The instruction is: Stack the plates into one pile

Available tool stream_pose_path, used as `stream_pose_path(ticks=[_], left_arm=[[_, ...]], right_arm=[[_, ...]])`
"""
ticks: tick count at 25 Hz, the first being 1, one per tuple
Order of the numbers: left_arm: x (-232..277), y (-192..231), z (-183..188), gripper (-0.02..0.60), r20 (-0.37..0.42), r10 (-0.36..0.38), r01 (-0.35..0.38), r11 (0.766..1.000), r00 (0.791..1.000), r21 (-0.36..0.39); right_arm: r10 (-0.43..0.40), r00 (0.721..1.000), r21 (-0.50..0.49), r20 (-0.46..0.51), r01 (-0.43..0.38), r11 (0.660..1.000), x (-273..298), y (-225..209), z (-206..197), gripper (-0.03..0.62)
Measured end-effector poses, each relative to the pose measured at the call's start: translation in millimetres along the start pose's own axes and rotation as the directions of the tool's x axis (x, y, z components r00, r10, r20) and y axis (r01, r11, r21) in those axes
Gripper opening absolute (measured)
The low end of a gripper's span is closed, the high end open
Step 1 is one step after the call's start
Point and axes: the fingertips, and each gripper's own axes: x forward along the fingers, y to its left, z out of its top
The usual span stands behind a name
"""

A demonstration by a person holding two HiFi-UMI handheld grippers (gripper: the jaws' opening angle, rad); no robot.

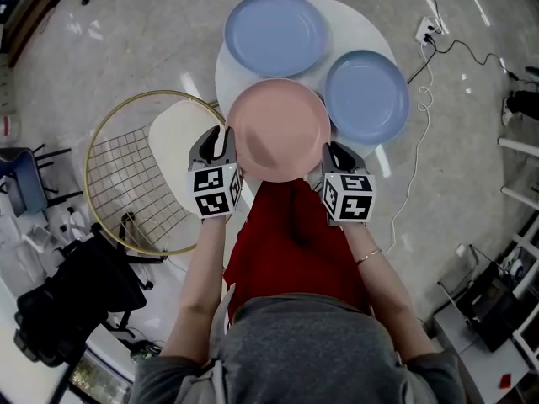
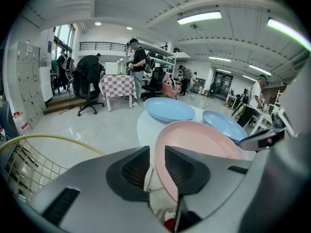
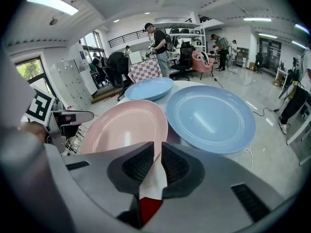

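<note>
Glossy grey floor [image 1: 101, 49], ceiling strip lights [image 2: 199, 17]

A round pink plate [image 1: 278, 130] sits level and face up at the near edge of the white table [image 1: 349, 28]. The far blue plate [image 1: 275, 34] lies flat beyond it, and the right blue plate [image 1: 366, 97] lies just beside its right rim.

No legible text, label, brand or number appearing in any view. Marker cube [image 1: 217, 190] on left gripper [image 1: 221, 137] and marker cube [image 1: 349, 197] on right gripper [image 1: 335, 151] showing only black-and-white square patterns, no letters or digits. Small red marks on lockers [image 2: 24, 81] staying too small to read.
</note>
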Motion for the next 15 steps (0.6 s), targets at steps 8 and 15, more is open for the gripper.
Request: stream_pose_path(ticks=[8,15], left_arm=[[8.4,2.1,-17.9,0.114,-0.053,0.002,-0.005,0.999,0.999,-0.045],[20.0,1.8,-34.1,0.114,-0.099,-0.002,-0.009,0.994,0.995,-0.107]], right_arm=[[0.006,0.999,0.031,-0.039,-0.005,1.000,6.6,-4.2,-11.5,0.092],[0.040,0.997,0.038,-0.065,-0.037,0.999,17.2,-1.4,-15.9,0.092]])
